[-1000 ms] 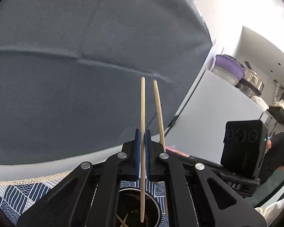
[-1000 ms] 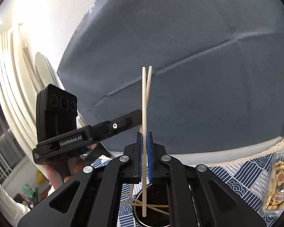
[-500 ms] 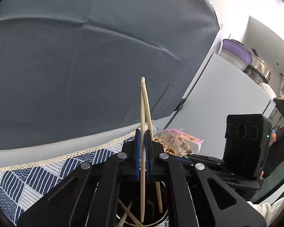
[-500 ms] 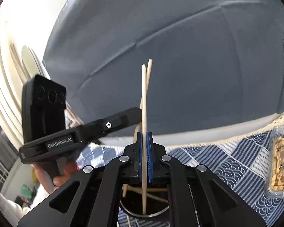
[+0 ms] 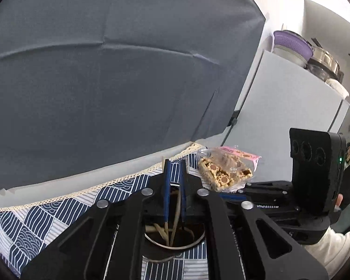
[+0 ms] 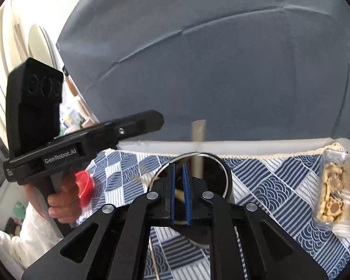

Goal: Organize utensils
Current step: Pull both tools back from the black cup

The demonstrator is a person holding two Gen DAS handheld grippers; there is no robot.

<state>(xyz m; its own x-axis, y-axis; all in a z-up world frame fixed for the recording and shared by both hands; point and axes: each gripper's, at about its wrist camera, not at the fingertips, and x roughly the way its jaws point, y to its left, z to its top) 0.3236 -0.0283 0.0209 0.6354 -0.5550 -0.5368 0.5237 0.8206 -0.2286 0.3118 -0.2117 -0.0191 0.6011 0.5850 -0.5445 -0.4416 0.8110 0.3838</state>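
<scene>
On my right wrist camera I can read "GenRobot.AI" in pale letters along the side of the black left gripper (image 6: 175, 165) body. On my left wrist camera, the pink label on the snack bag (image 5: 225, 170) carries print too small for me to read. I find no other legible text.

Left claw (image 5: 174, 163) and right claw (image 6: 180, 165) both parted, apparently gripping nothing.

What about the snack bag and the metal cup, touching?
Apart. The right wrist view shows patterned tablecloth between the metal cup and the snack bag.
</scene>
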